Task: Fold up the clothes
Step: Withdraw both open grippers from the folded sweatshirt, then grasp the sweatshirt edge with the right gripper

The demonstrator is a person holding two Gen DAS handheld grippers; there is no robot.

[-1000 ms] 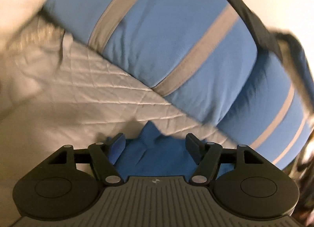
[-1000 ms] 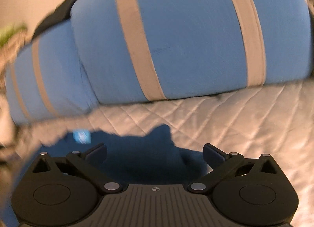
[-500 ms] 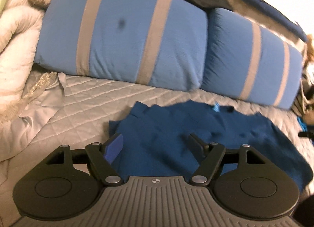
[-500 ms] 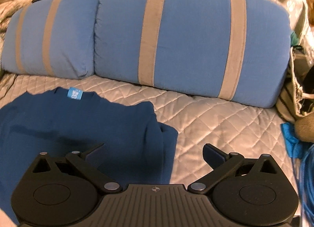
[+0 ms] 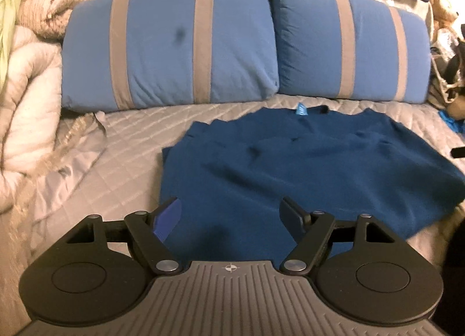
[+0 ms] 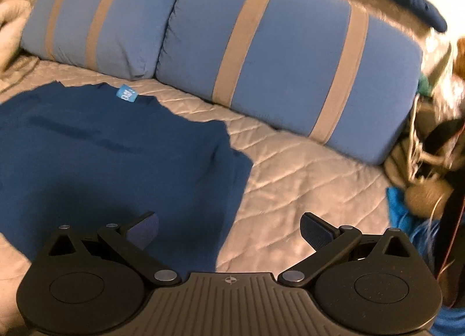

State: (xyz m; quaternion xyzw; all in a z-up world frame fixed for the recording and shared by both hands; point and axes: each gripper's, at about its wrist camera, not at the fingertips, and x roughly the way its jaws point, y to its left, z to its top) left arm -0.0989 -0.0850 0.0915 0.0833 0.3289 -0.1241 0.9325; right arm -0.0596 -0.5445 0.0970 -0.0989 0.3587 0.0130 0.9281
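Navy-blue knit jersey top (image 5: pixel 305 167) lies spread on the grey quilted bedspread (image 5: pixel 122 144), its pale-blue neck label (image 5: pixel 301 109) toward the two blue pillows with grey stripes (image 5: pixel 171 45) at the head of the bed. Left edge of the cloth in the left wrist view looks doubled over, sleeve apparently tucked in along that side; cannot confirm how many layers. Body of the top shows soft ridges, not fully smoothed. Left gripper (image 5: pixel 231 215) hovers above the near hem, its jaws having just been opening and now standing apart with nothing between them but the cloth seen below; no pad presses on it. Right side: in the right wrist view the right-hand edge of the top (image 6: pixel 226 161) also reads as turned inward, a stepped corner showing. Right gripper (image 6: pixel 229 233) hangs over the near right corner of the top and the bare bedspread (image 6: pixel 305 179), fingers released wide, holding nothing. Judgement: garment laid out and the sides likely folded in; the crosswise fold, hem toward the collar, is not yet done, nor any stacking.
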